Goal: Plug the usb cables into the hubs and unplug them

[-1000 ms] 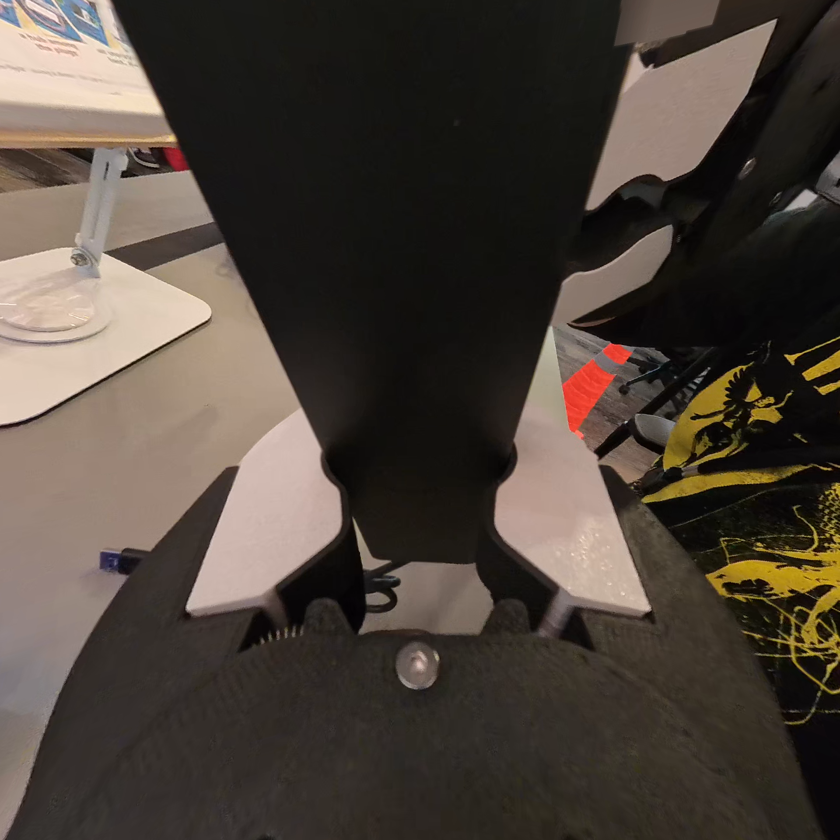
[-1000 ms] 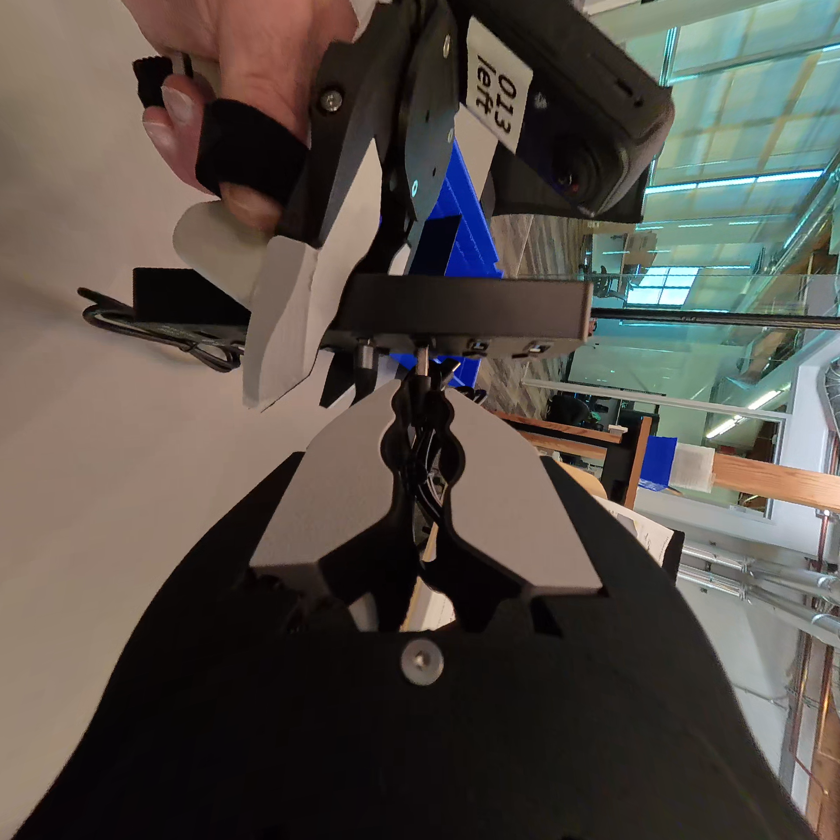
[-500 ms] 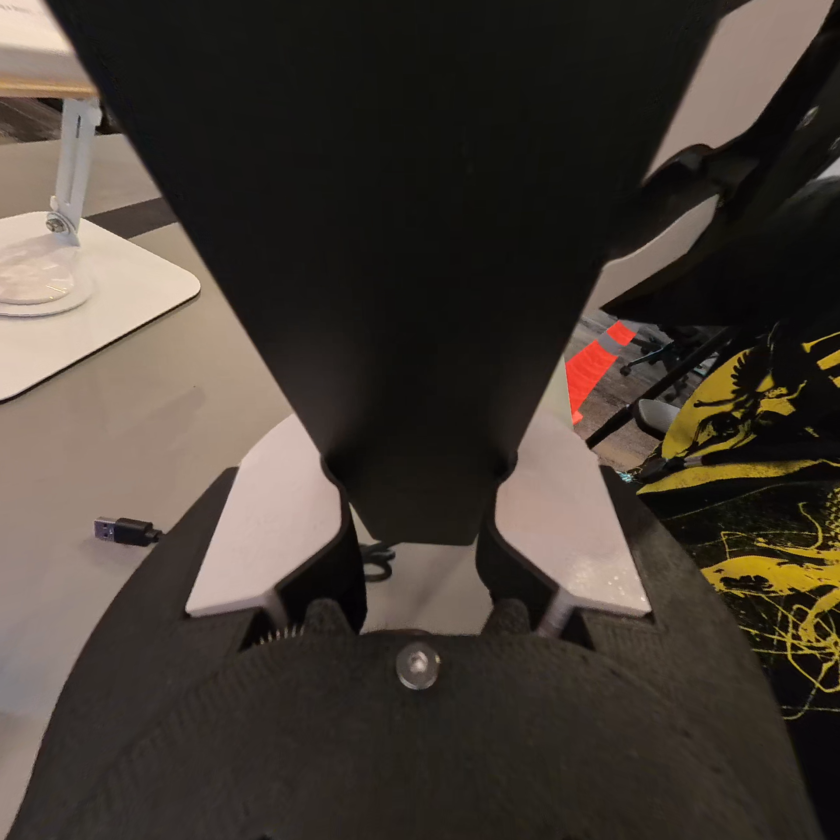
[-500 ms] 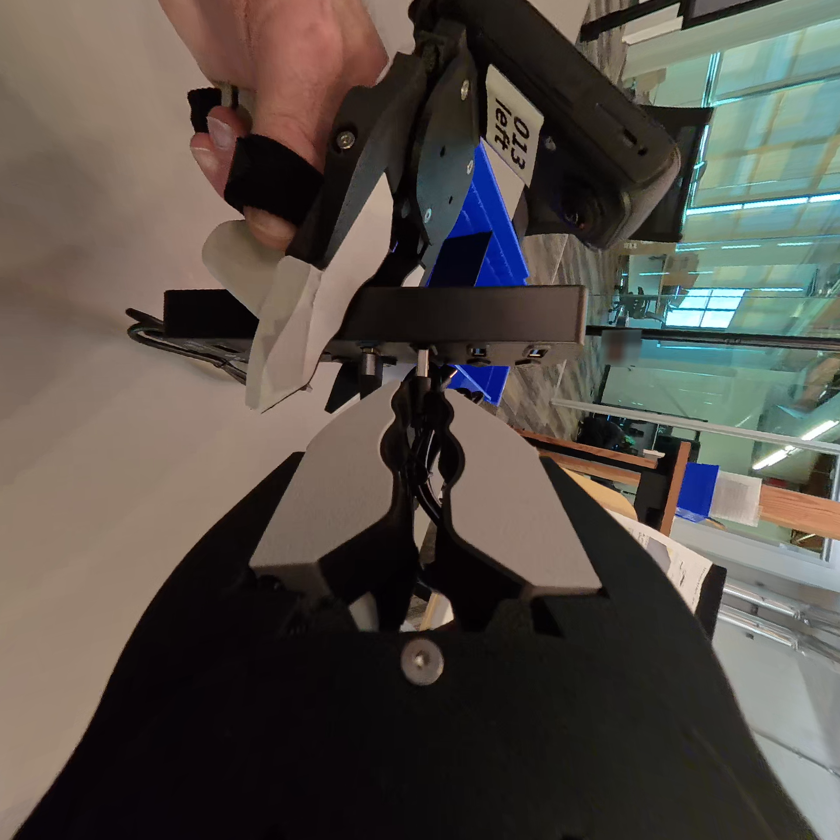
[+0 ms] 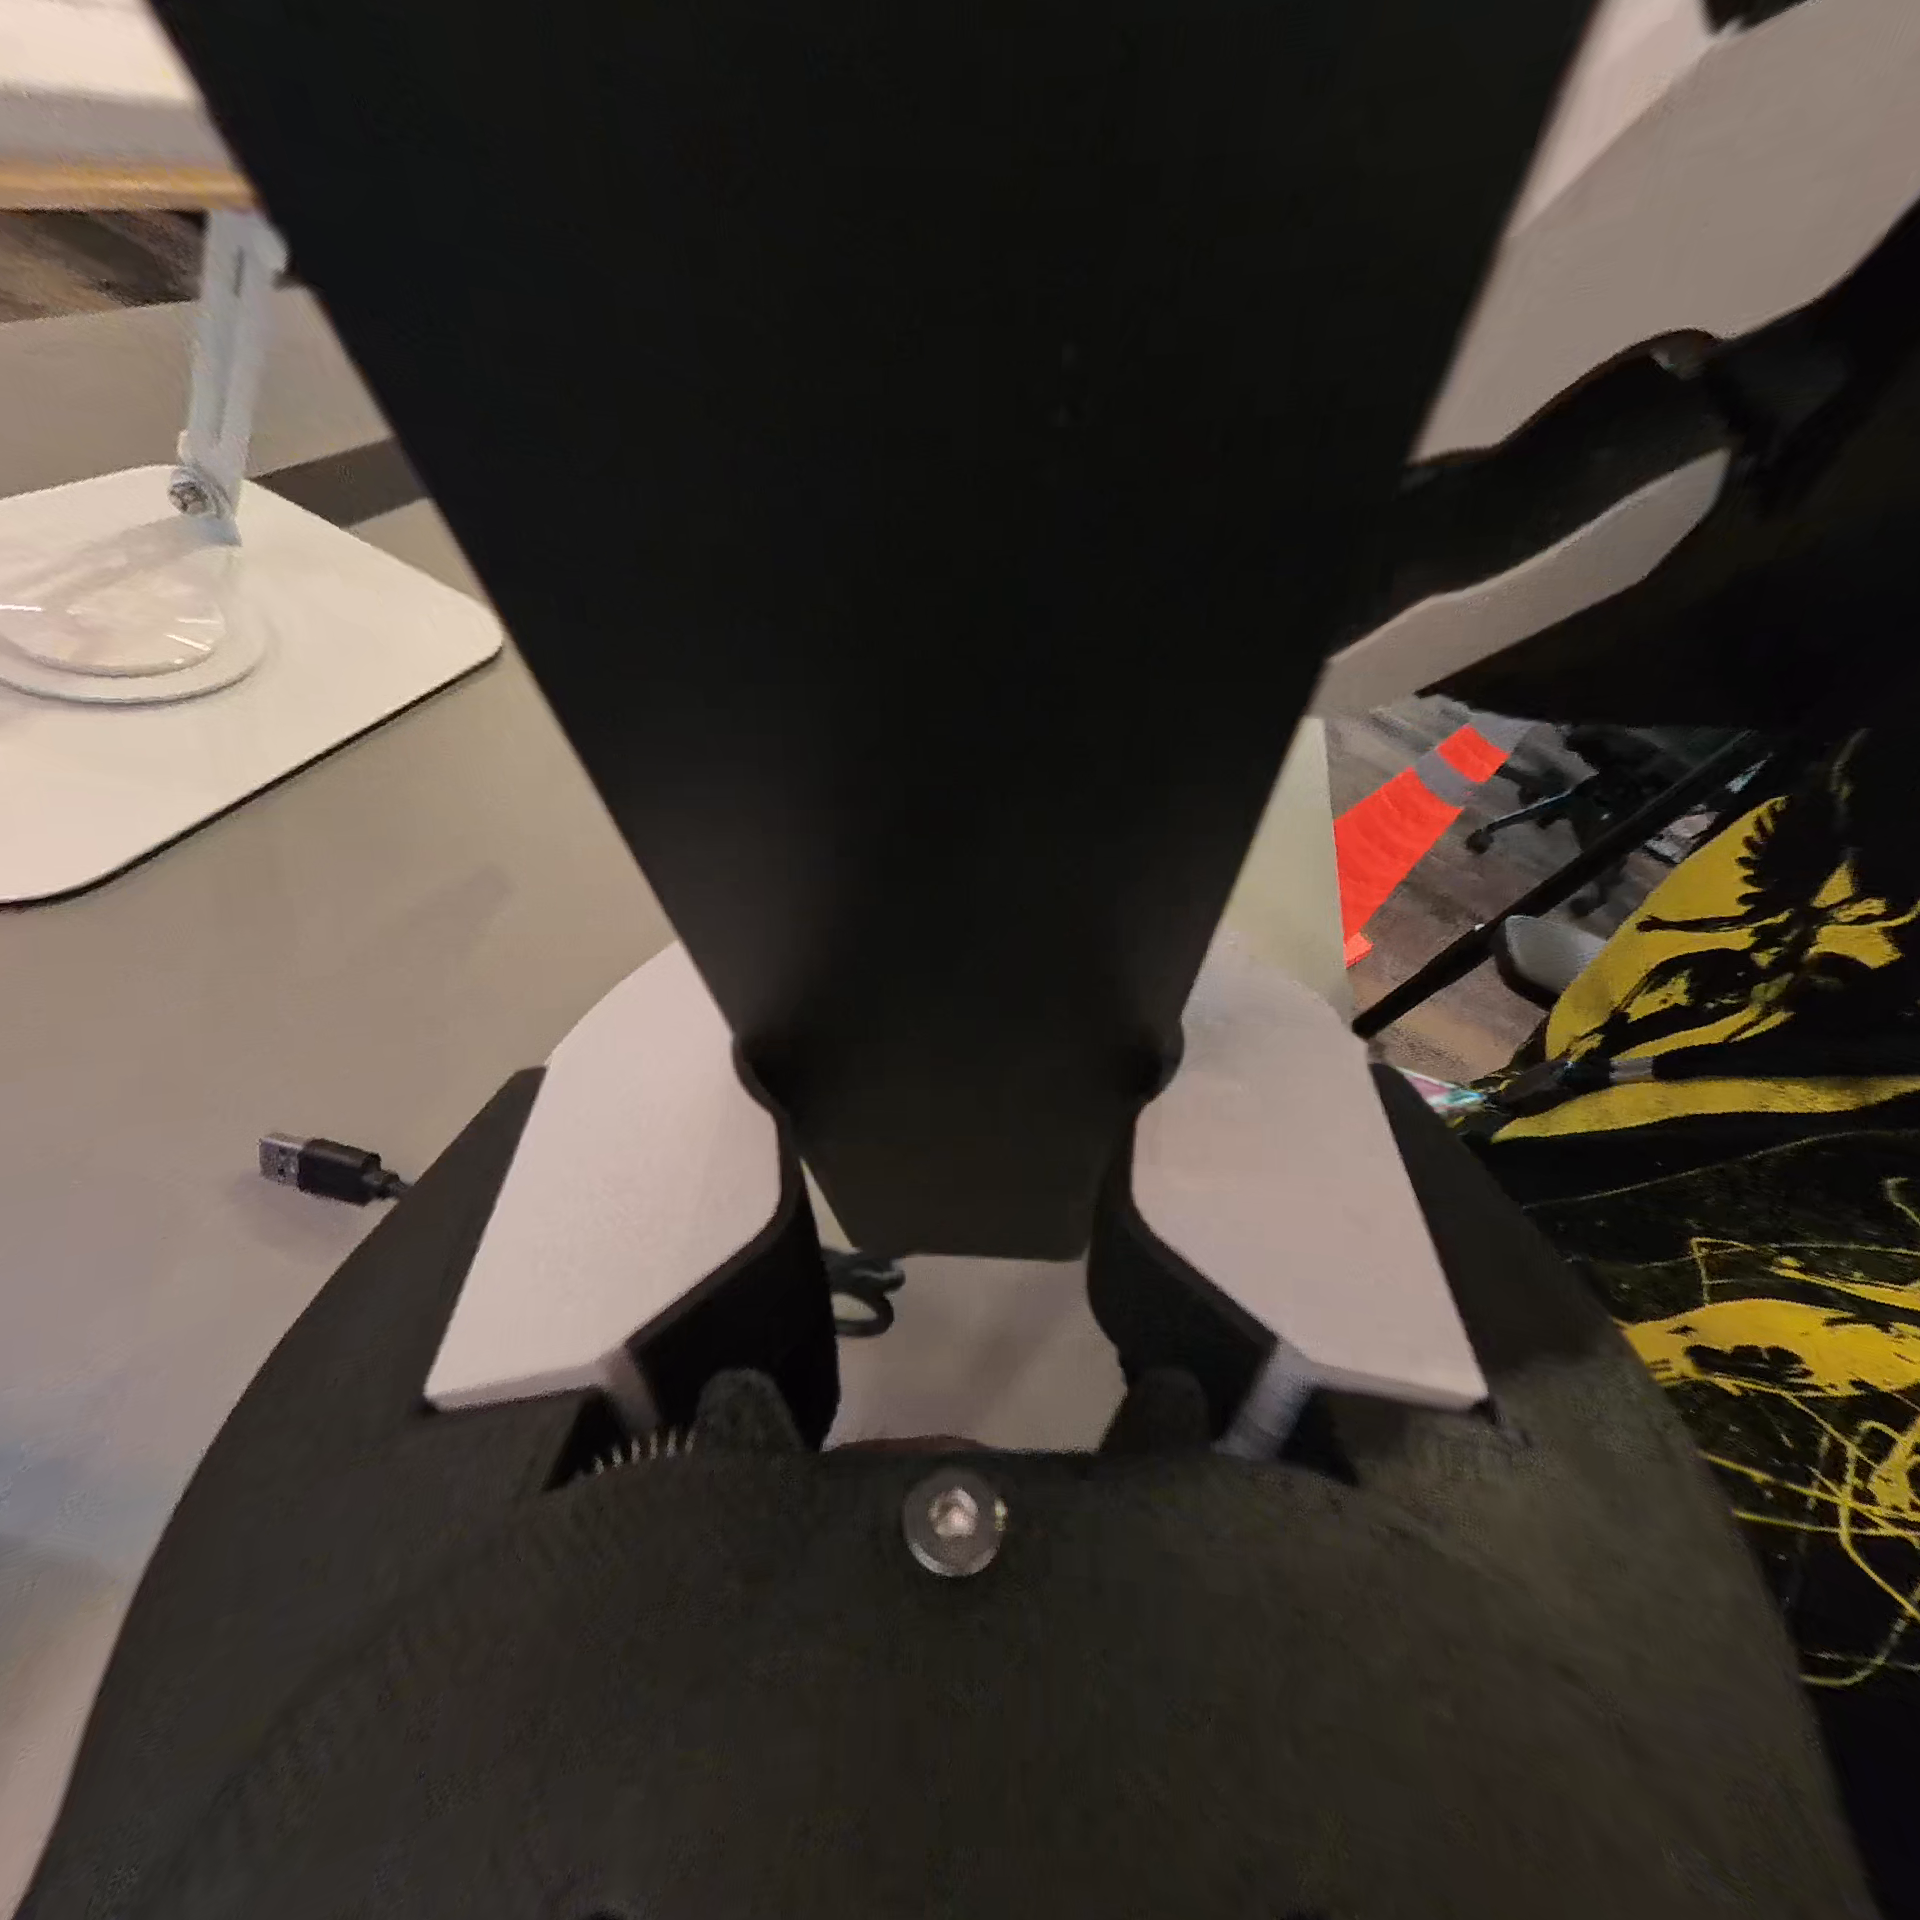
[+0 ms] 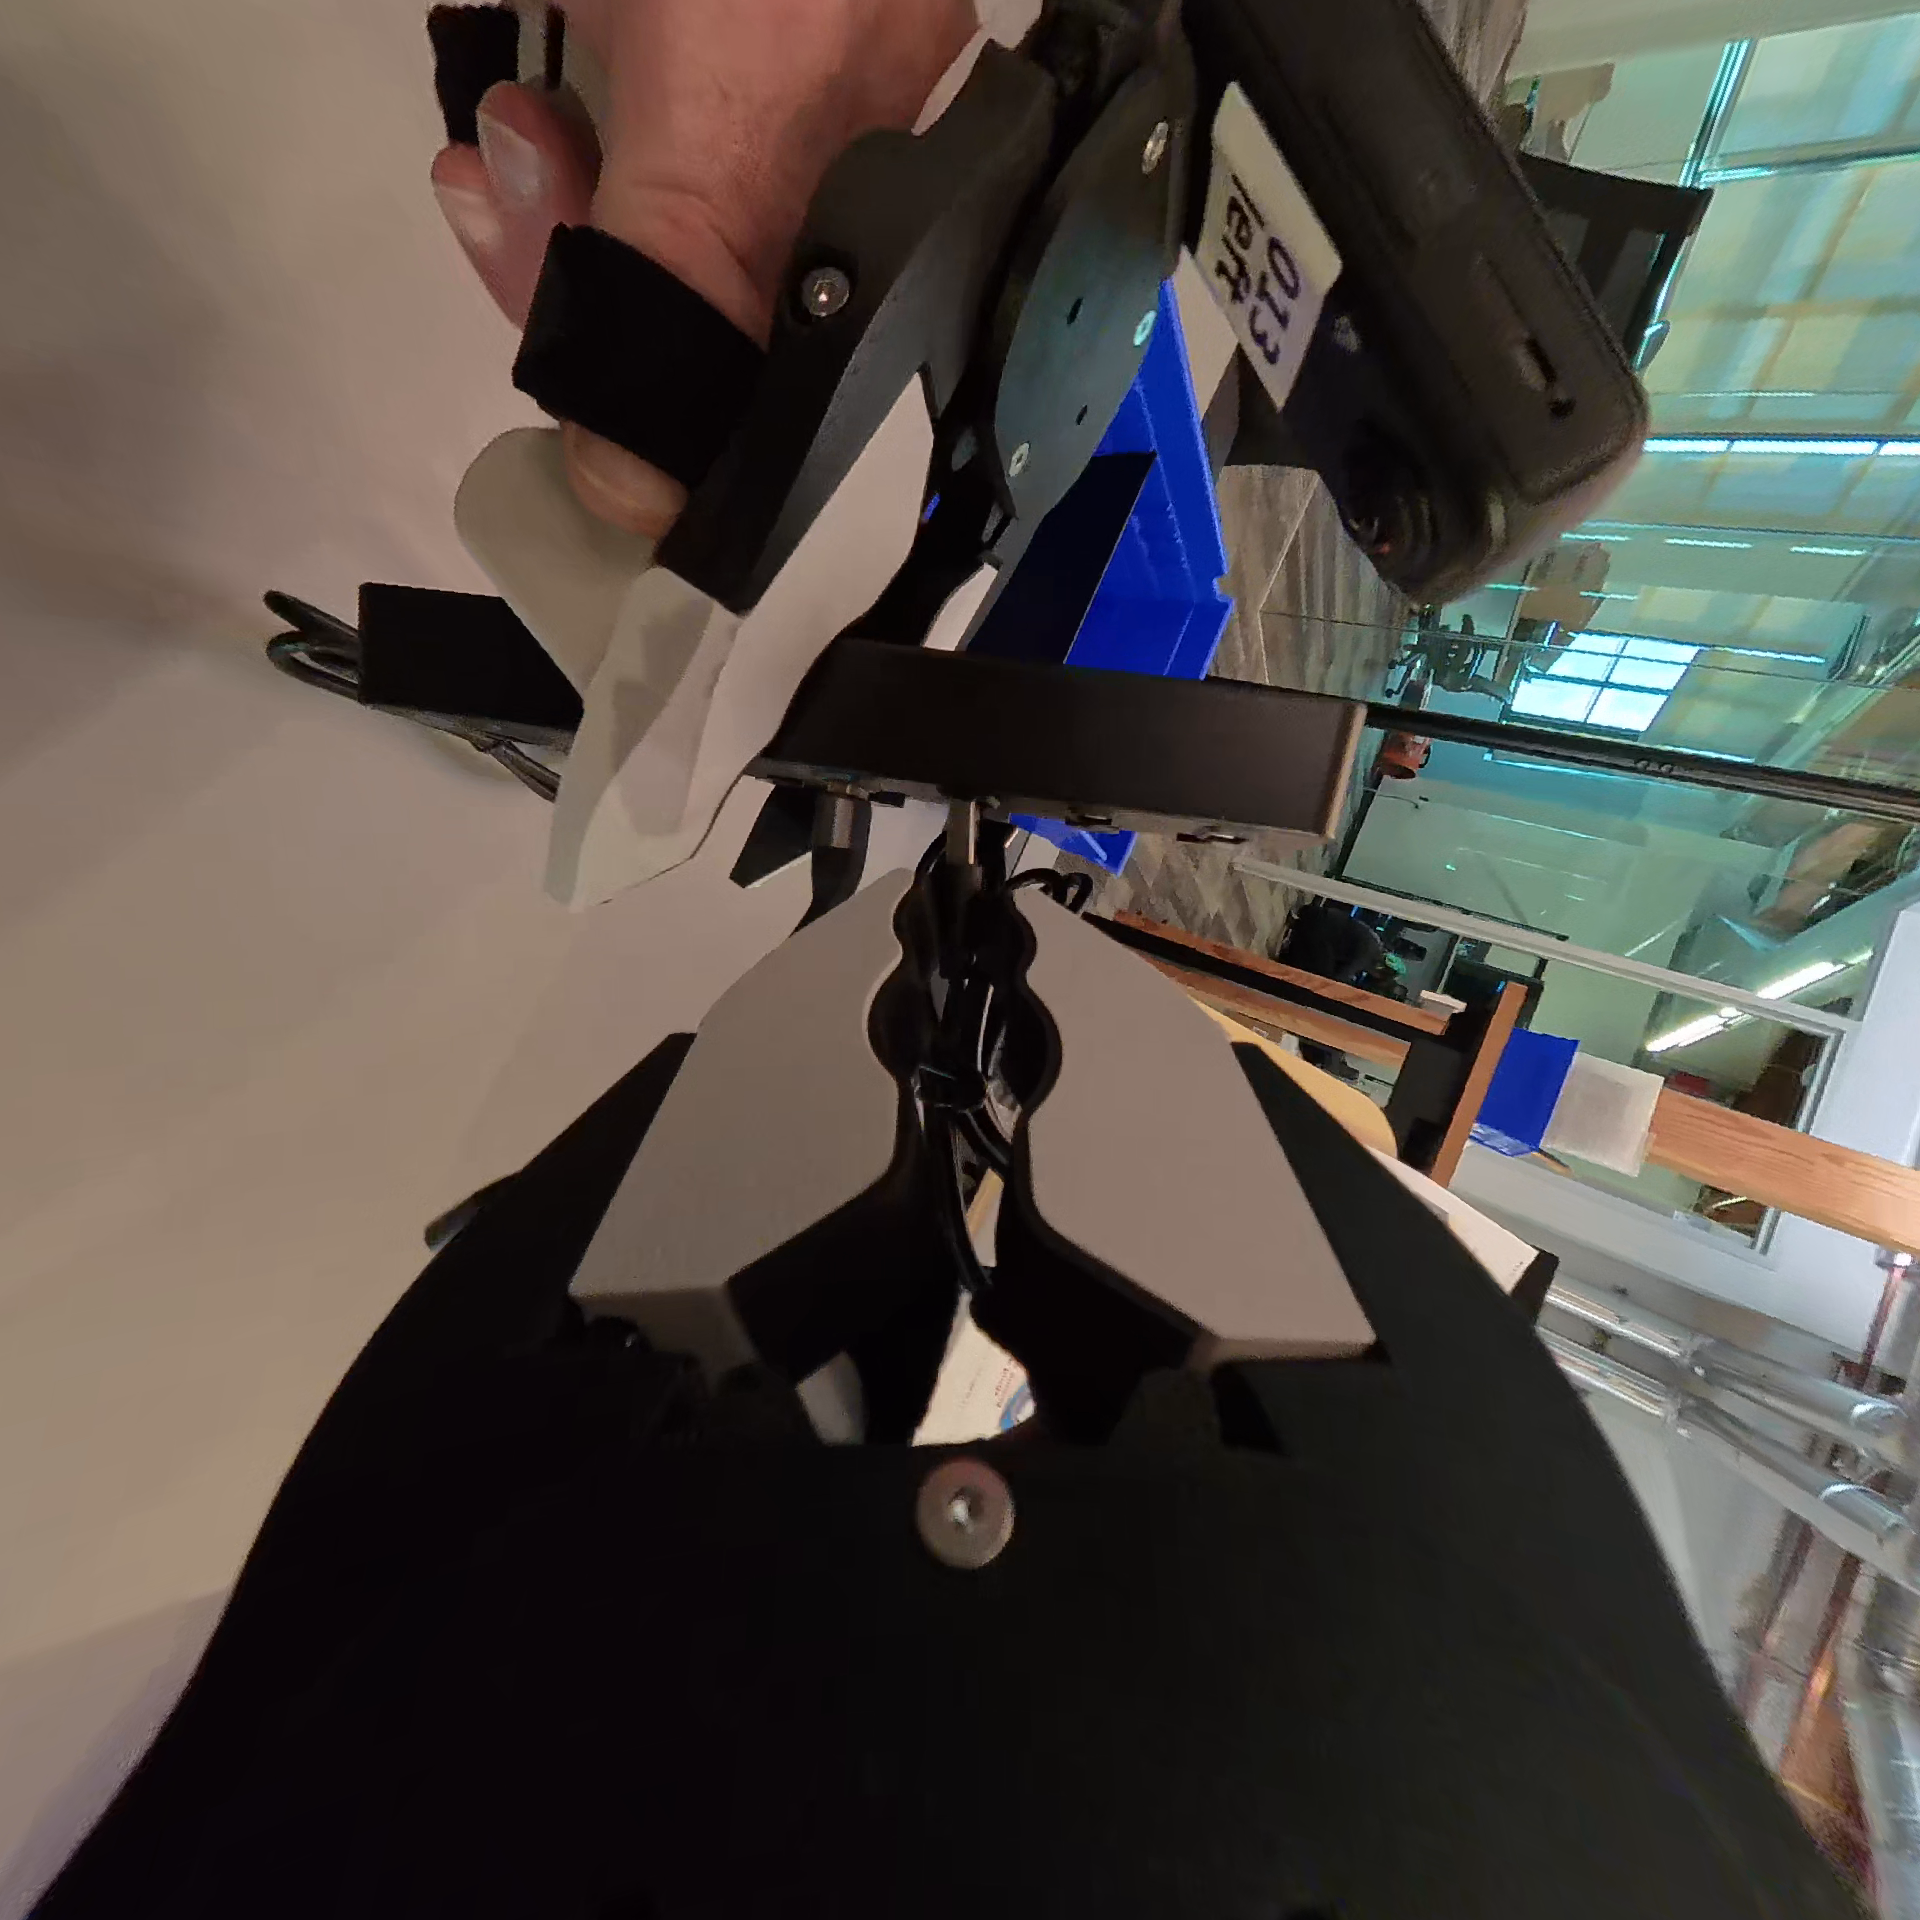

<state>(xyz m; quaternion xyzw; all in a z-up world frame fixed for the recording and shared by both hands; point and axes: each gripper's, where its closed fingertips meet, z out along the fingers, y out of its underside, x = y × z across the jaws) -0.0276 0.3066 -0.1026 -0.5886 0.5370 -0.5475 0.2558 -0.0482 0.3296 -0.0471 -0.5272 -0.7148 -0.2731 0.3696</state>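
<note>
In the left wrist view my left gripper (image 5: 956,1039) is shut on a flat black USB hub (image 5: 935,520), which fills the middle of the view. In the right wrist view this hub (image 6: 1060,717) is held level by the left gripper (image 6: 935,468) and a hand. My right gripper (image 6: 961,914) is shut on the plug of a black USB cable (image 6: 961,997). The plug's metal tip (image 6: 963,831) is at a port on the hub's underside edge. Another plug (image 6: 844,821) sits in a port beside it.
A loose black USB plug (image 5: 322,1164) lies on the grey table (image 5: 260,987). A white stand base (image 5: 208,707) is at the left. A second black hub with cables (image 6: 457,665) lies on the table. A blue bin (image 6: 1132,540) is behind the held hub. The gap from one gripper's tips to the other's is roughly 6 cm.
Both grippers and the hub have shifted and tilted a little together. The right gripper's plug stays at the same port. The loose plug on the table has come further into the left view.
</note>
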